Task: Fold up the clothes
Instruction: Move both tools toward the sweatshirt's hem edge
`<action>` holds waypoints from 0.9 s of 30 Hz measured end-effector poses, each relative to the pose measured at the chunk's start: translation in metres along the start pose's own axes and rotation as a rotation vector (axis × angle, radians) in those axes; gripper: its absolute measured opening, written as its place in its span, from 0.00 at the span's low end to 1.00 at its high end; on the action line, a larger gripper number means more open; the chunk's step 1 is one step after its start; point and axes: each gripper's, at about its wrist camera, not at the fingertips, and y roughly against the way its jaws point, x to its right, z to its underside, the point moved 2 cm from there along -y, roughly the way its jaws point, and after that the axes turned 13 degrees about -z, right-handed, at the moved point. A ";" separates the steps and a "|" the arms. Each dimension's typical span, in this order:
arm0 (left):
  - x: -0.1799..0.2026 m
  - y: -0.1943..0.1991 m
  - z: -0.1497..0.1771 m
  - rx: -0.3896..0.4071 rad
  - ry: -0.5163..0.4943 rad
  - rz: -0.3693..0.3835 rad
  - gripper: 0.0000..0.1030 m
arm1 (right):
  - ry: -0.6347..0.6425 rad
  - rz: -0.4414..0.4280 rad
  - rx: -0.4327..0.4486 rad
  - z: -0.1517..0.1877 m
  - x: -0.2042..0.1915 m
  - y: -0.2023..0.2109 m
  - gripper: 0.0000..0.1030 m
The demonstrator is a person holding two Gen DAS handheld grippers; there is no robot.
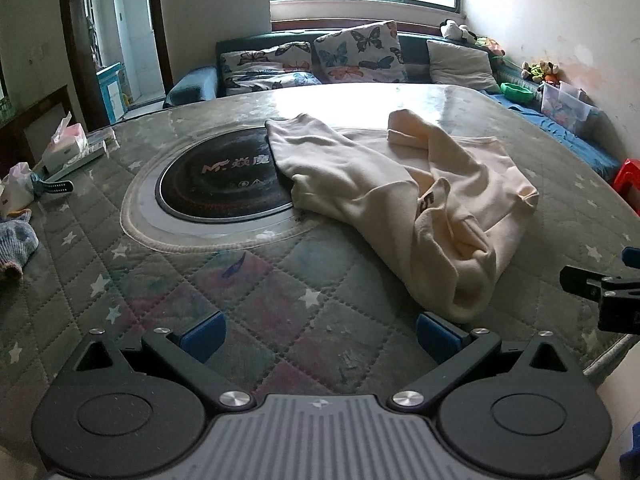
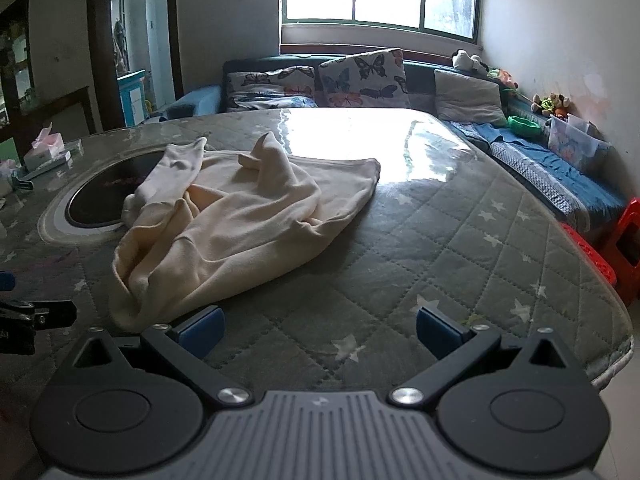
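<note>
Tissue box [image 1: 66, 140] sits at the table's [image 1: 280, 288] far left edge. Induction hob [image 1: 216, 184] lies inset left of centre, partly covered by the crumpled cream sweatshirt [image 1: 400, 200]. Left gripper [image 1: 318, 334] spread wide, empty, just short of the garment. Right gripper [image 2: 318, 330] likewise wide apart, holding nothing.

the left gripper [image 1: 318, 338] hangs level with its jaws spread wide, the blue pads [image 1: 204, 336] well apart and nothing between them. the right gripper [image 2: 318, 334] is posed the same, jaws wide and bare between the blue pads [image 2: 438, 330]. each one shows at the edge of the other's view, side by side.
</note>
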 end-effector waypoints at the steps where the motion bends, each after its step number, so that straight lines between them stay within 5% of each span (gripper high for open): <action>1: 0.001 0.000 0.000 0.001 -0.002 0.001 1.00 | 0.001 -0.001 0.002 -0.001 0.000 0.000 1.00; 27: 0.002 -0.011 -0.020 -0.025 -0.016 0.017 1.00 | 0.038 -0.031 -0.003 -0.027 -0.008 -0.014 1.00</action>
